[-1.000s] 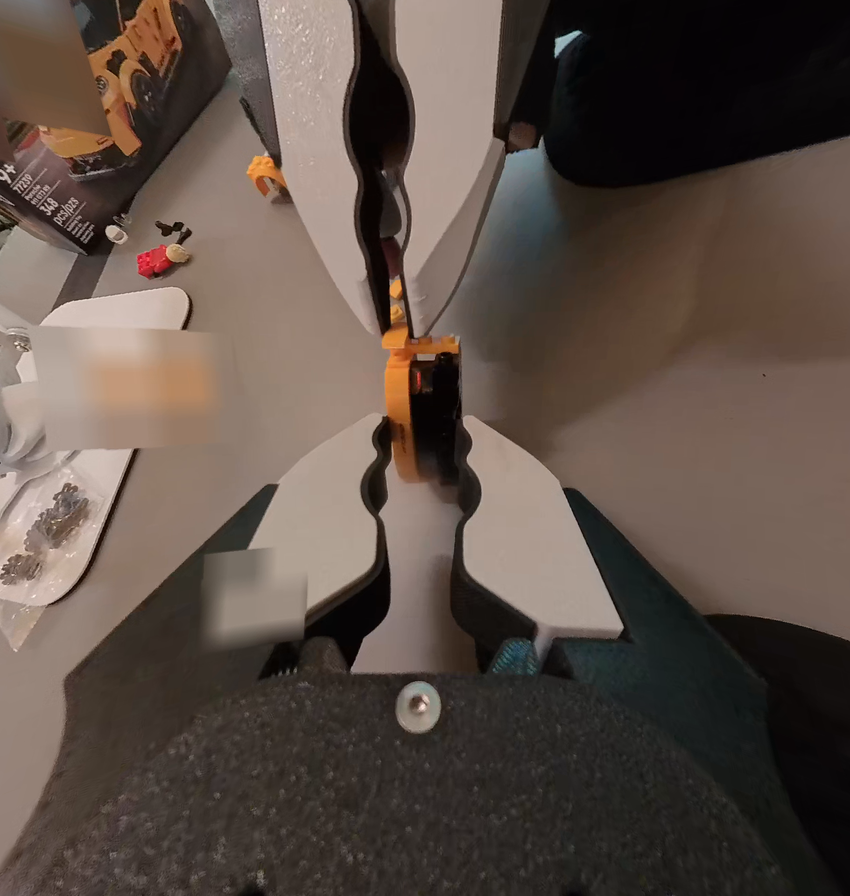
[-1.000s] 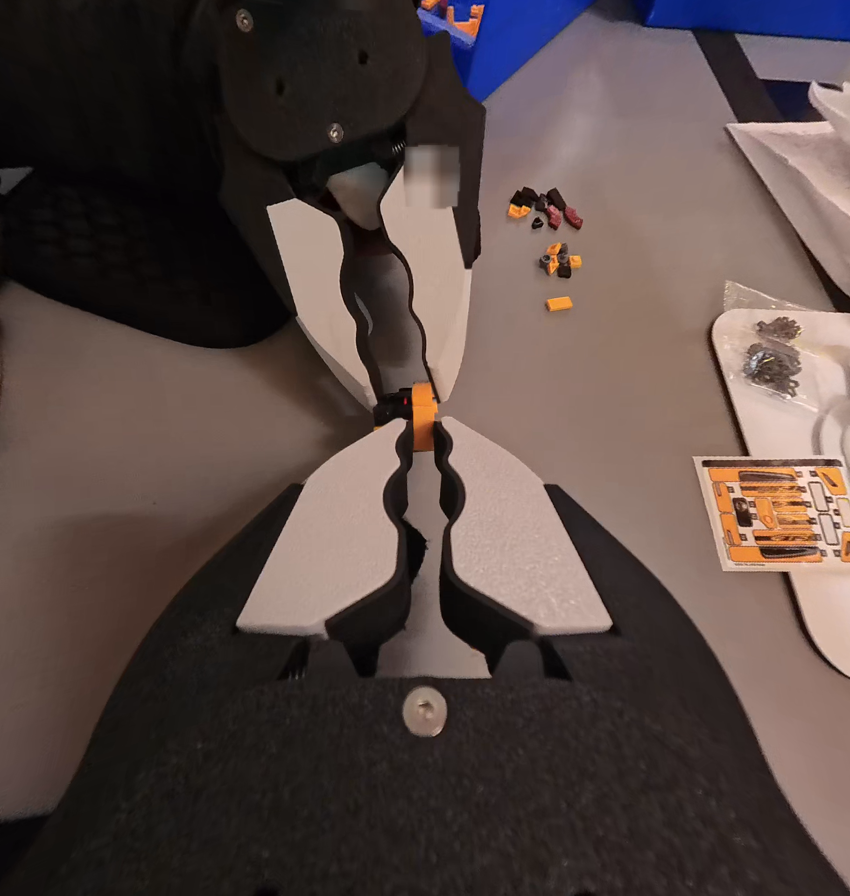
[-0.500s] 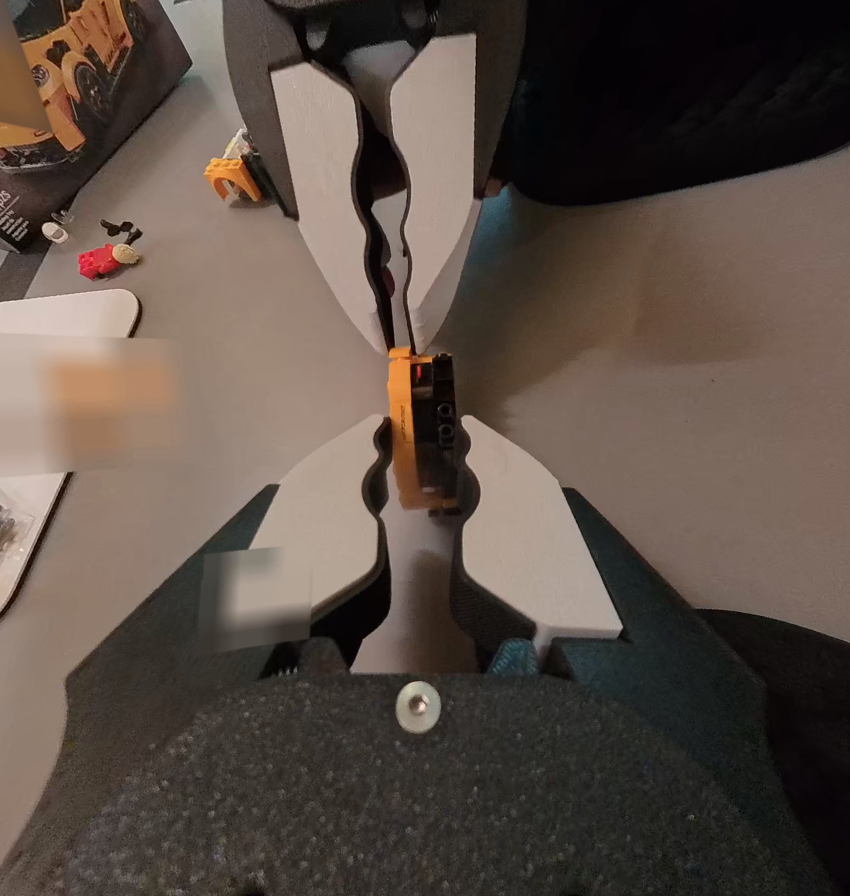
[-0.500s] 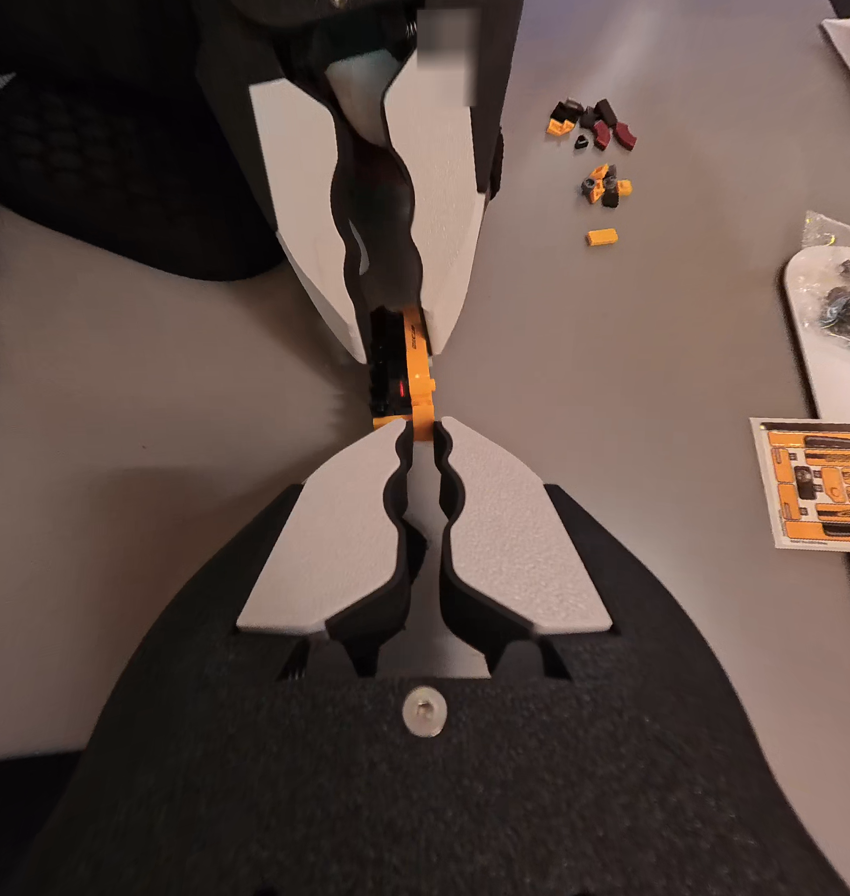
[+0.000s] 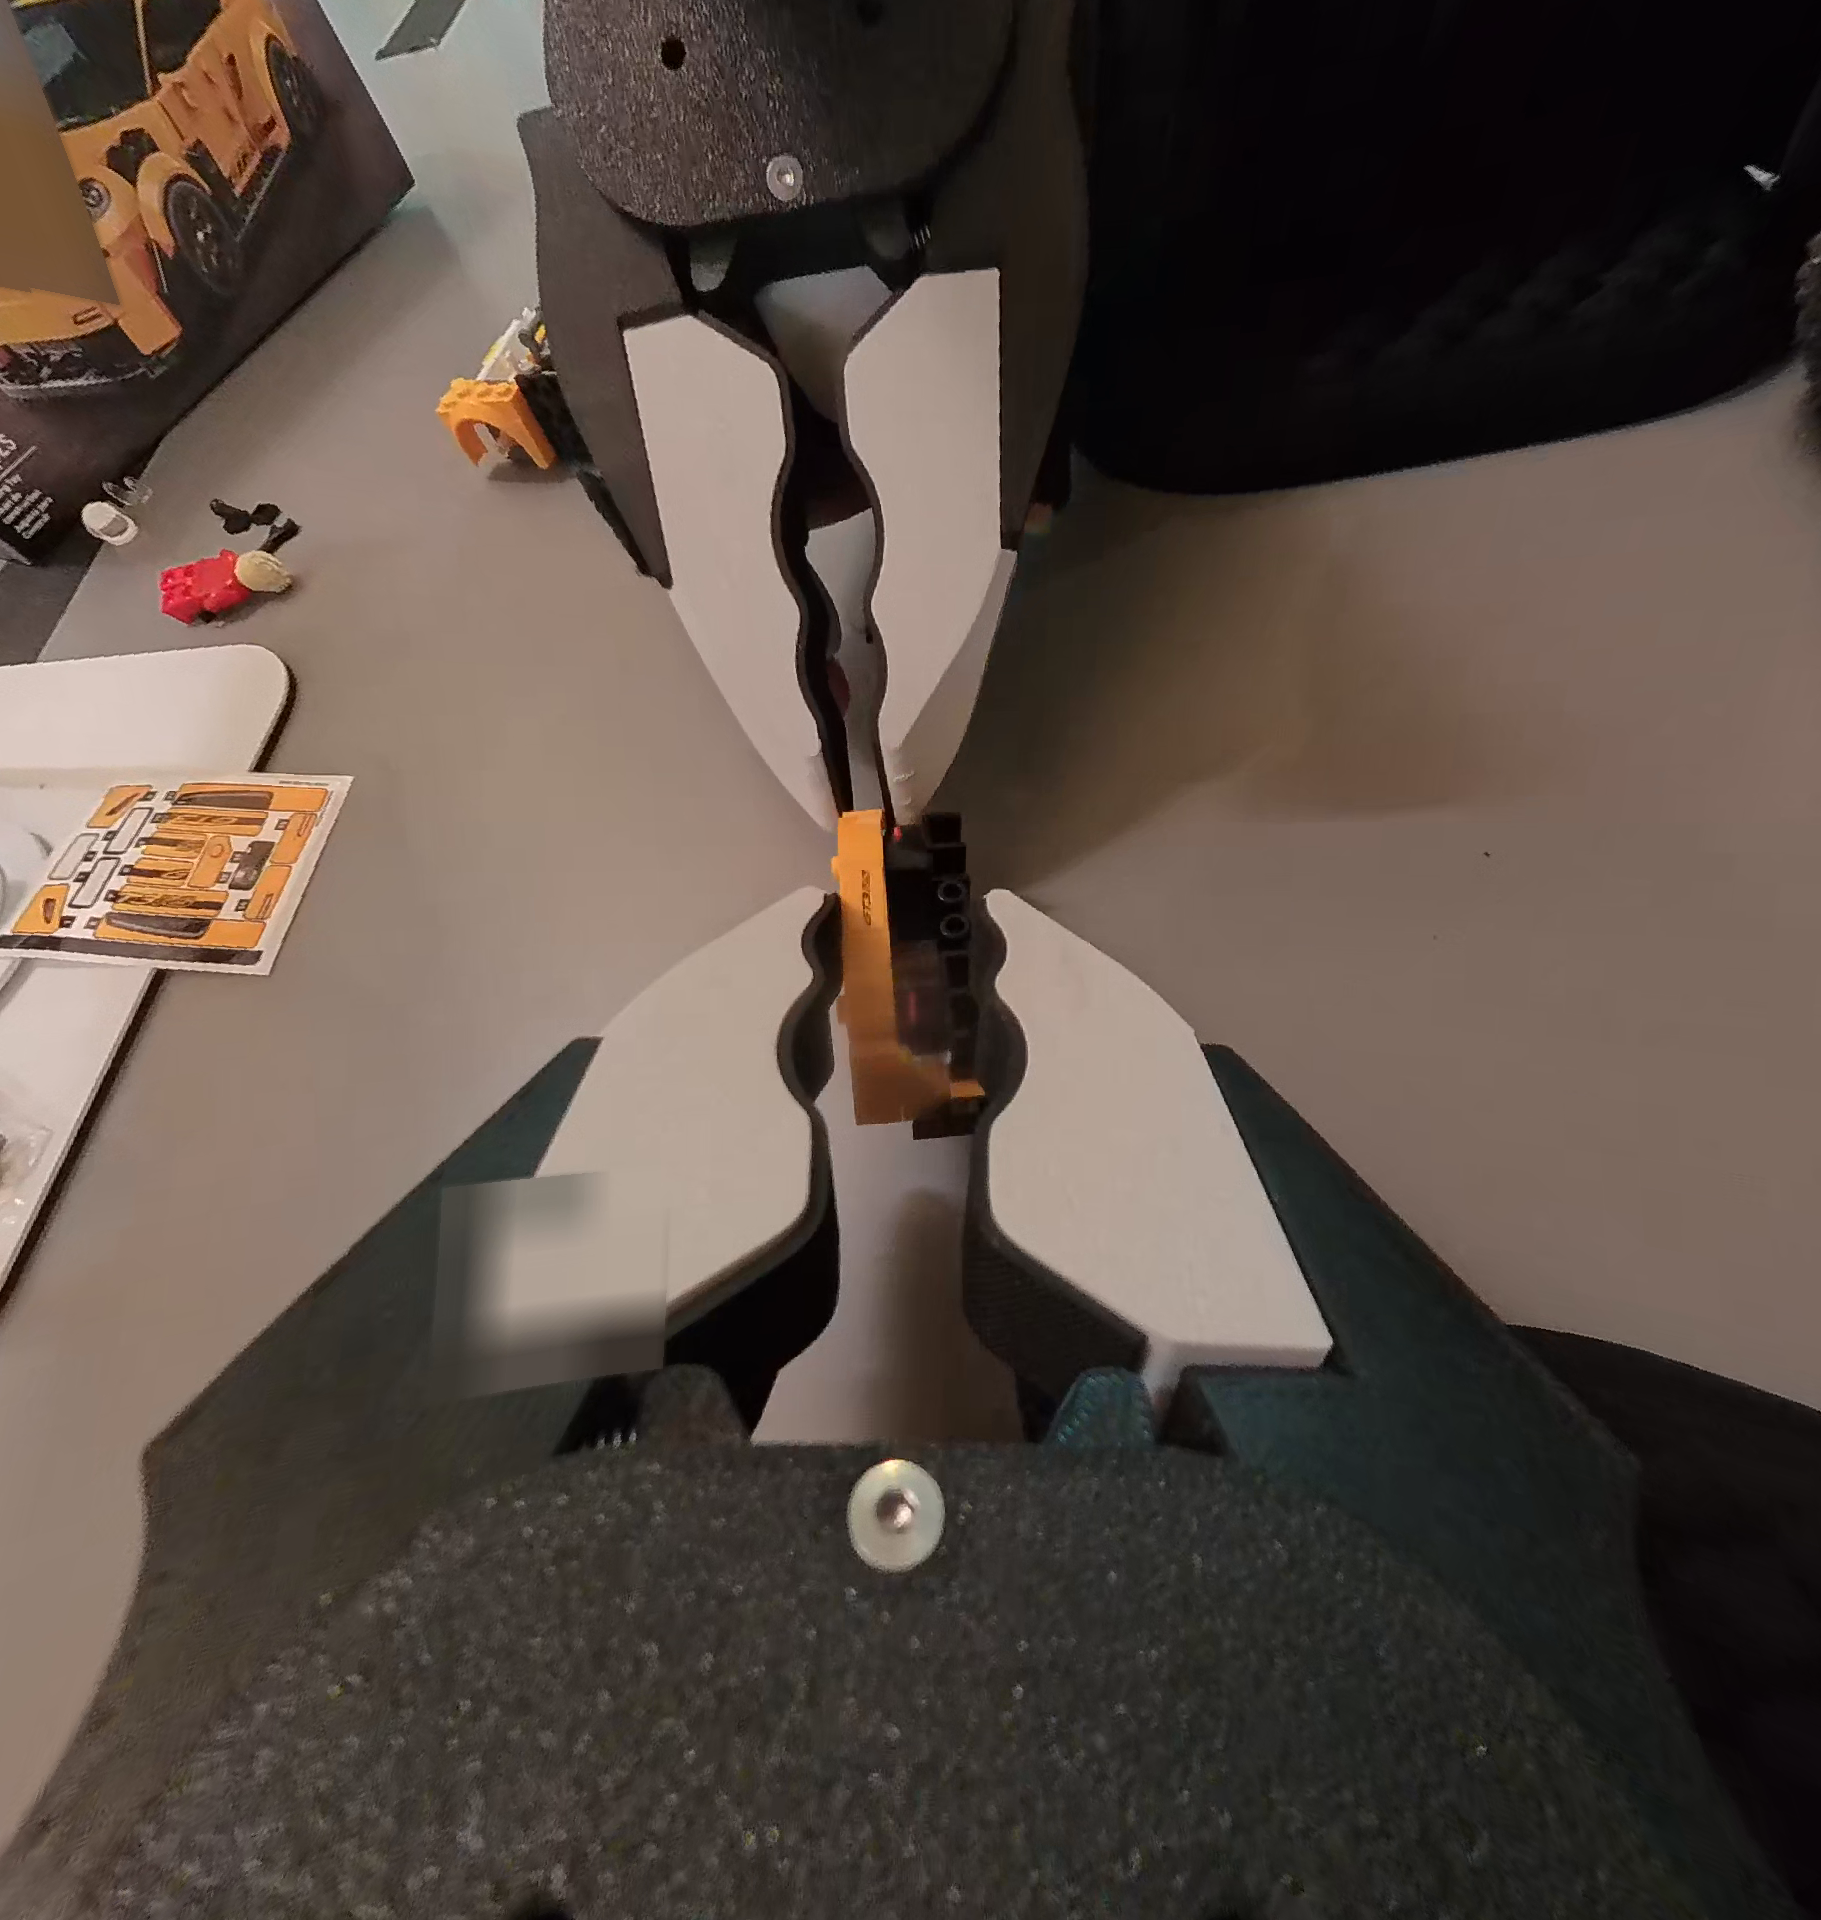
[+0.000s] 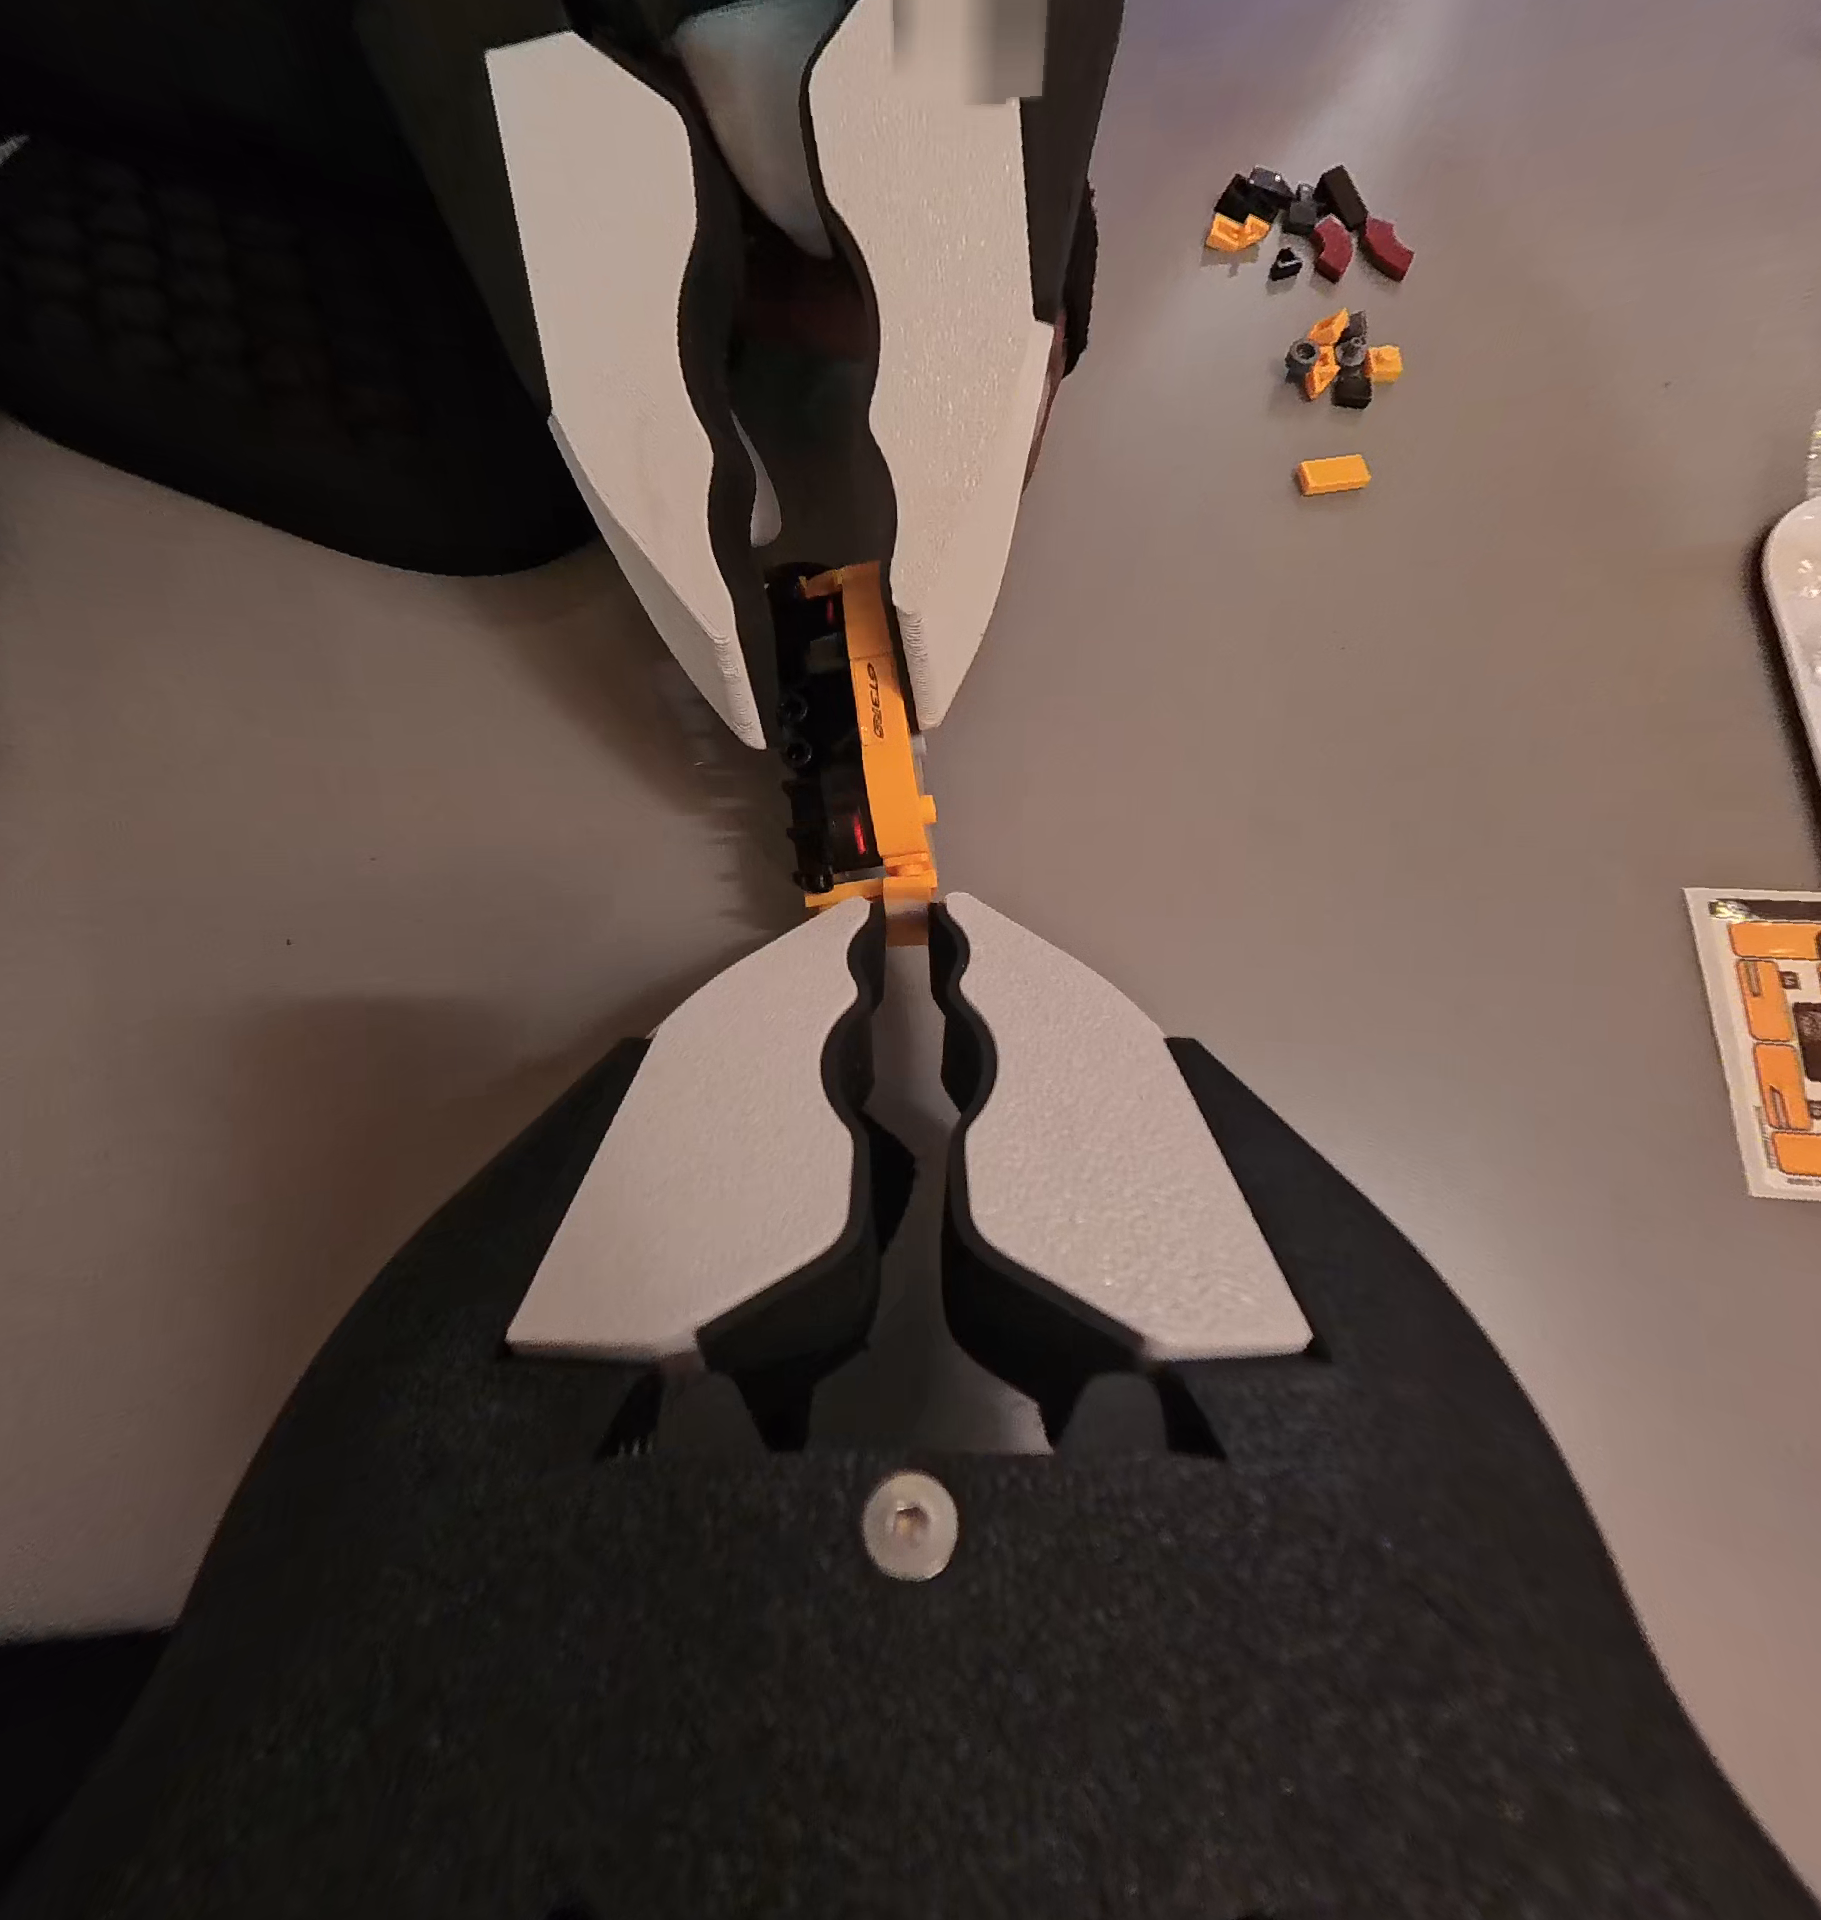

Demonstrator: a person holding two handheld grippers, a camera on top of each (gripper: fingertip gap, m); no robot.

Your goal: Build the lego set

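Pinching a small orange-and-black brick assembly [image 5: 904, 977] above the grey table [image 5: 1405, 935], the left gripper [image 5: 901, 925] clamps its near end. The right gripper [image 6: 904, 914] nips the orange tip at the far end with fingers almost together. Much looks left to build: loose orange, black and dark red pieces [image 6: 1311, 281], an orange arch piece [image 5: 490, 426], an untouched sticker sheet [image 5: 173, 873] and the set box [image 5: 147, 208] lie around.
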